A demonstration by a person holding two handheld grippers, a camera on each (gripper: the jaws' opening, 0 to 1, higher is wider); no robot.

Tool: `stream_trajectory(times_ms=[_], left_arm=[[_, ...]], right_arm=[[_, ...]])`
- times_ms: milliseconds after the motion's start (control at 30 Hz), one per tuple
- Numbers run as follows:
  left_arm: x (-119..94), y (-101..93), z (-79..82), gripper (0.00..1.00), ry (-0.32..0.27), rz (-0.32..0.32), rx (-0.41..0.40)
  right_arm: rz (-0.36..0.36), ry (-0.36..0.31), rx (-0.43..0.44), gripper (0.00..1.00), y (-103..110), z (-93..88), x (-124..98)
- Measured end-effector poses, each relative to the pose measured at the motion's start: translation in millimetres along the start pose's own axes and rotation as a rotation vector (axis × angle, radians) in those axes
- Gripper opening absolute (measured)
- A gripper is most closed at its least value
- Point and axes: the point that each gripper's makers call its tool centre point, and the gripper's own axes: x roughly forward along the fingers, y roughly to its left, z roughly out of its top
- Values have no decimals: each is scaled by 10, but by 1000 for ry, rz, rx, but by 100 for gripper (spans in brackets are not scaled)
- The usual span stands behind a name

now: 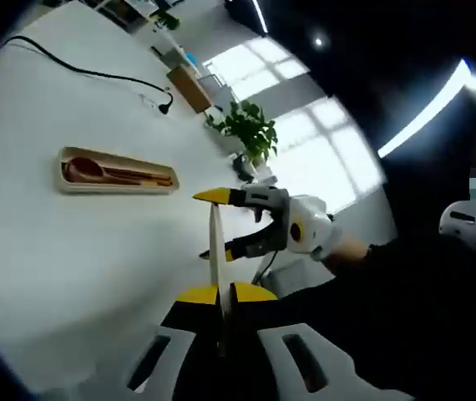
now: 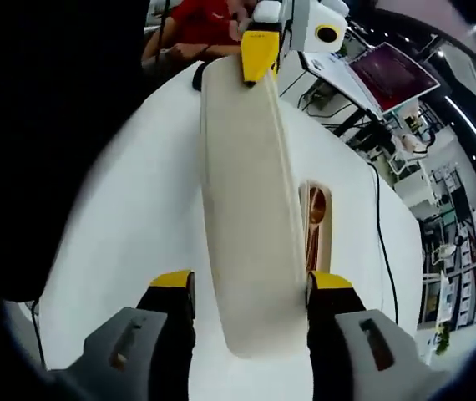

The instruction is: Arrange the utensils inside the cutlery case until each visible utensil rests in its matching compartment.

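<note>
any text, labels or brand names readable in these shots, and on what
None can be read.
lid: plain cream, no print visible.
case with the spoon: no marking visible.
screen: reddish picture, too small and blurred to read.
left tool and right tool: yellow tips, no legible lettering.

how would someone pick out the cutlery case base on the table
On the large white table, look for the long cream open tray lying flat. Unlike the blank cream lid held up by both hand-held grippers, it holds a reddish-brown spoon.
</note>
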Motion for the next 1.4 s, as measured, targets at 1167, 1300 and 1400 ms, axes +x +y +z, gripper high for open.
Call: stream_trajectory(times_ms=[1167,1300,1400], left_arm=[[25,419,656,26,-252,325,393],[35,503,824,30,-307,347,395],[44,557,945,34,-339,389,428]], right_arm=[[60,31,205,41,-203,-155,-5],[49,47,213,41,-301,-218,33],[50,50,236,41,-381,-259,50]])
